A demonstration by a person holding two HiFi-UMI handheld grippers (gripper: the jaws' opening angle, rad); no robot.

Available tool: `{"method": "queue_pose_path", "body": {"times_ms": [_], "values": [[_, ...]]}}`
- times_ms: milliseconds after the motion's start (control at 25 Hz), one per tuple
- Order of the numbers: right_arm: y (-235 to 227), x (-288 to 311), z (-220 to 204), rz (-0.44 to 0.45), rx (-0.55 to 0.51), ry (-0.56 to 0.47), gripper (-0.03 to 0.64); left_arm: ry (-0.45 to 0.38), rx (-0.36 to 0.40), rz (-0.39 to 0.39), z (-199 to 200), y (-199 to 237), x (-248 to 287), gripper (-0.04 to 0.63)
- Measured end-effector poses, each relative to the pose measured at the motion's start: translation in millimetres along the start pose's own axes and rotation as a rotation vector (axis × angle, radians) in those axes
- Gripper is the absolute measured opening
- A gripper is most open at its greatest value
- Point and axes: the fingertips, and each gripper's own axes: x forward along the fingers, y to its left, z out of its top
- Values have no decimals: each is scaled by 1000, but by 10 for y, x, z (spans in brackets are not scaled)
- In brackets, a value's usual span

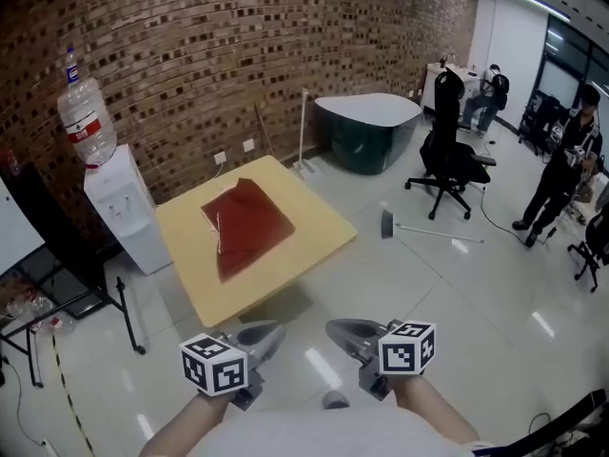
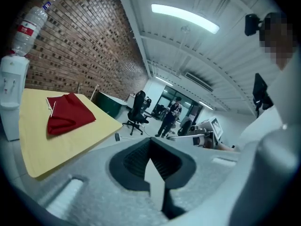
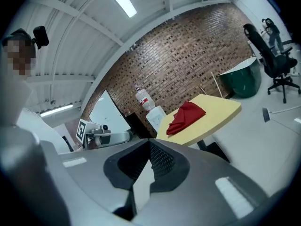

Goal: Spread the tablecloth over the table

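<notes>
A folded red tablecloth [image 1: 247, 227] lies on the square yellow table [image 1: 319, 231], toward its far side. Both grippers hang low in the head view, close to my body and well short of the table's near edge. My left gripper [image 1: 265, 334] is shut with nothing in it, and my right gripper [image 1: 344, 331] is shut and empty too. The left gripper view shows the tablecloth [image 2: 68, 114] on the table [image 2: 56, 147] beyond the closed left gripper [image 2: 151, 166]. In the right gripper view the tablecloth [image 3: 188, 114] sits far ahead of the closed right gripper [image 3: 149, 166].
A white water dispenser [image 1: 119, 208] with a bottle stands by the brick wall, left of the table. A black stand [image 1: 57, 255] is further left. A long-handled tool [image 1: 419, 227] lies on the floor to the right, near an office chair [image 1: 447, 155], a dark green tub [image 1: 366, 127] and a standing person [image 1: 561, 160].
</notes>
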Motion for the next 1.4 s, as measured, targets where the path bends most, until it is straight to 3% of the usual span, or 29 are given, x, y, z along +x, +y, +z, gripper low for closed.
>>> {"method": "queue_pose_path", "body": {"times_ms": [320, 520, 680, 840, 1080, 1240, 1400], "values": [[-977, -37, 793, 145, -57, 117, -2, -116, -25, 173, 486, 170, 917, 2], [-1196, 171, 811, 211, -48, 190, -2, -160, -76, 328, 506, 552, 830, 2], [-1282, 415, 799, 242, -41, 233, -2, -176, -37, 439, 652, 987, 620, 2], [-1430, 622, 876, 236, -28, 249, -2, -189, -39, 519, 833, 1483, 492, 48], [-1822, 960, 1077, 204, 8, 258, -2, -142, -70, 654, 892, 2410, 475, 146], [-1995, 1298, 1156, 207, 31, 287, -2, -27, 10, 741, 821, 2980, 481, 150], [-2178, 1590, 1159, 202, 67, 323, -2, 107, 18, 767, 668, 3453, 581, 233]]}}
